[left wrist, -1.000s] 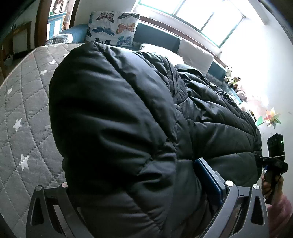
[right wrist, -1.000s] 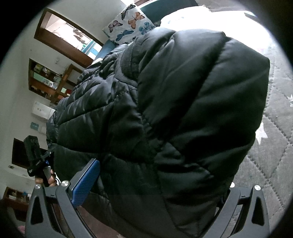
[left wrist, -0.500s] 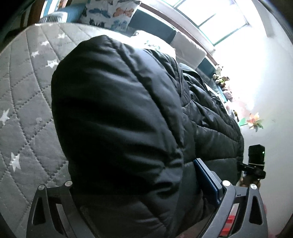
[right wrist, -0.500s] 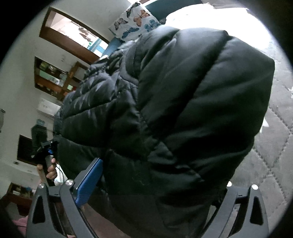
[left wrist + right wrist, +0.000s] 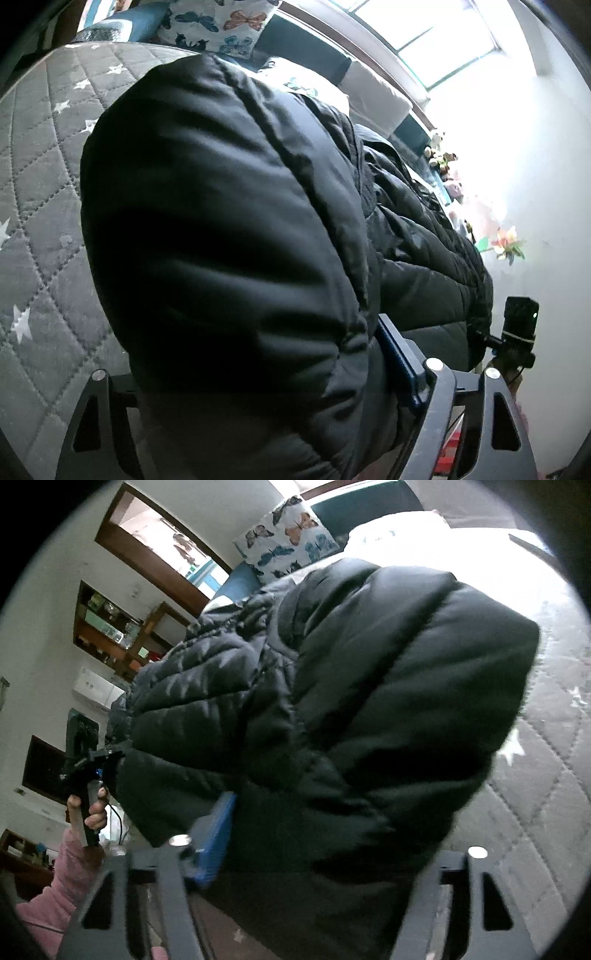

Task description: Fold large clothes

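Observation:
A large black quilted puffer jacket (image 5: 229,229) fills the left wrist view, and it also fills the right wrist view (image 5: 351,720). My left gripper (image 5: 266,398) is shut on a thick fold of the jacket; only its blue right pad (image 5: 397,360) shows, the other is hidden by fabric. My right gripper (image 5: 325,853) is shut on another fold of the same jacket, with its blue left pad (image 5: 216,840) showing. The jacket hangs lifted between both grippers above the bed. Each view shows the other gripper at the jacket's far end.
A grey quilted bedspread with white stars (image 5: 40,206) lies under the jacket, and it shows in the right wrist view (image 5: 546,775). A butterfly pillow (image 5: 218,26) and a white pillow (image 5: 376,96) lie at the head. A wall with shelves (image 5: 110,635) stands beyond.
Both grippers have risen and tilted with the jacket still clamped. The jacket hangs higher over the bed, and the two grippers have drawn a little closer in view.

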Demonstrator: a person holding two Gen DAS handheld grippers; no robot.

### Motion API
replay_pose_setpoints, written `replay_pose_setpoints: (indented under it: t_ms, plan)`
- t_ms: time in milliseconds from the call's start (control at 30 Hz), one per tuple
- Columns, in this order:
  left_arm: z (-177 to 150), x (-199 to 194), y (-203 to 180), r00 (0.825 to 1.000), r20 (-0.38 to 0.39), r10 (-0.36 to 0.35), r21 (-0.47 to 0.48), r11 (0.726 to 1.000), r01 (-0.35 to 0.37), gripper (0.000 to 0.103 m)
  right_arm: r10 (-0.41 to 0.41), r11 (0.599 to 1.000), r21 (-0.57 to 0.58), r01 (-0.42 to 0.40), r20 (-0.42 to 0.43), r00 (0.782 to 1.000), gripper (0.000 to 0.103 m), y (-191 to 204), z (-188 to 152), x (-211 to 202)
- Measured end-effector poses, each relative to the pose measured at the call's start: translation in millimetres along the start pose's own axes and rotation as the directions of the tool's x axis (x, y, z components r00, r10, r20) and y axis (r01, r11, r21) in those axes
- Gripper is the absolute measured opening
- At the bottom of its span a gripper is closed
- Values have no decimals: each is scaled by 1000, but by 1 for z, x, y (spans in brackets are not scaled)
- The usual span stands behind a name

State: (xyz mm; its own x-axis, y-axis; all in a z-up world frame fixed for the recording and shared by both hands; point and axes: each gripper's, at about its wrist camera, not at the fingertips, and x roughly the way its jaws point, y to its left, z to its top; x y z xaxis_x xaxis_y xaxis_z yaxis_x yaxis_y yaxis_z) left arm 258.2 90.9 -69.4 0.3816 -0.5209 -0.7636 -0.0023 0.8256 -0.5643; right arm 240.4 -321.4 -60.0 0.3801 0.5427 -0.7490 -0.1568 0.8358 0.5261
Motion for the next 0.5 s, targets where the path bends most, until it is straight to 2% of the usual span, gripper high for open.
replay_pose_setpoints:
  t_ms: [167, 333, 467, 500]
  plan:
    - [-4, -6, 5, 999, -27, -27, 37, 999, 28, 85, 31, 1000, -1, -31, -35, 999, 65, -2, -12, -4]
    - [7, 4, 17, 997, -63, -39, -10, 999, 38, 103, 85, 994, 76, -81, -55, 995, 91, -23, 0, 11]
    - [12, 6, 19, 998, -55, -34, -17, 999, 33, 101, 168, 979, 125, -161, -47, 985, 95, -35, 4, 17]
    - [12, 6, 17, 999, -47, -21, -15, 1000, 20, 98, 178, 975, 139, -171, -41, 983, 95, -36, 6, 18]
